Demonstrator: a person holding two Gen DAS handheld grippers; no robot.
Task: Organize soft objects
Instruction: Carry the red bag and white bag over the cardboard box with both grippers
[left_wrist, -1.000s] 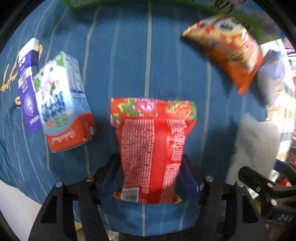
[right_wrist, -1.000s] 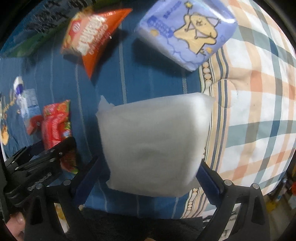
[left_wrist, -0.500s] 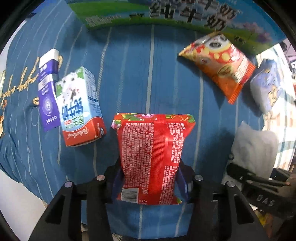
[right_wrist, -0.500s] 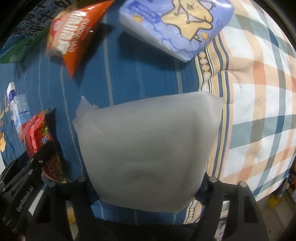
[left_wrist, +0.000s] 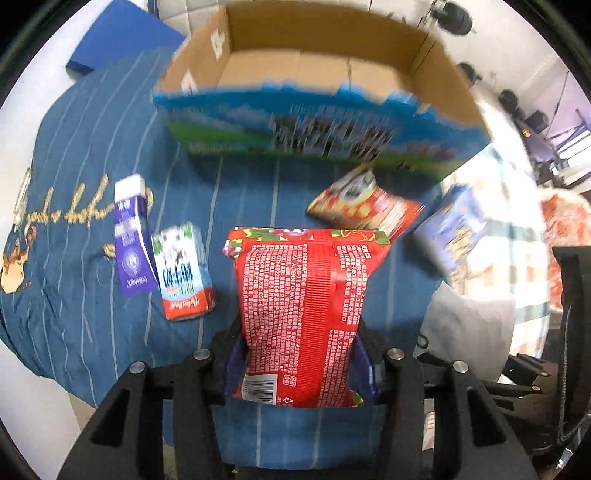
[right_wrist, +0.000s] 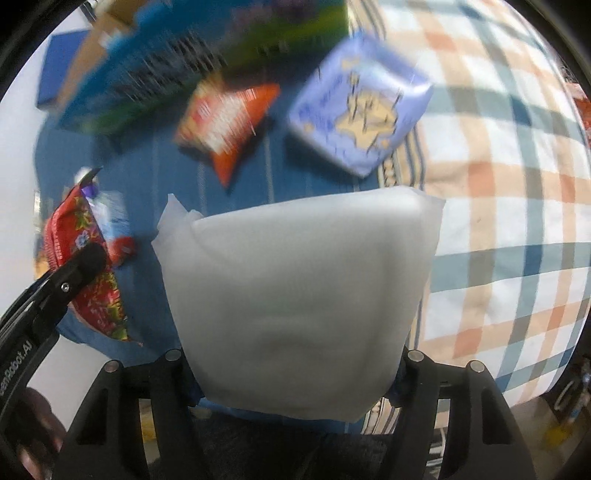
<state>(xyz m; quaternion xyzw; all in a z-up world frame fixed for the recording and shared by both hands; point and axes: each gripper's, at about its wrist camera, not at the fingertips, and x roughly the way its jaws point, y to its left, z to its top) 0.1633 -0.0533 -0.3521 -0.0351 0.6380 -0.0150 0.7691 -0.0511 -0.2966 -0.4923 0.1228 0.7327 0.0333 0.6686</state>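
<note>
My left gripper is shut on a red snack bag and holds it above the blue striped cloth. My right gripper is shut on a white tissue pack, which also shows in the left wrist view. An open cardboard box with a blue-green printed side stands at the far end of the cloth. An orange snack bag and a lilac tissue pack lie before the box. The red bag also shows at the left of the right wrist view.
Two milk cartons, a purple one and a white-red one, lie on the cloth at the left. A plaid cloth covers the right side. A blue folder lies beyond the cloth's far left.
Both grippers have risen and tilted up with their loads. The cardboard box has come fully into the left wrist view; the objects on the cloth look smaller and farther.
</note>
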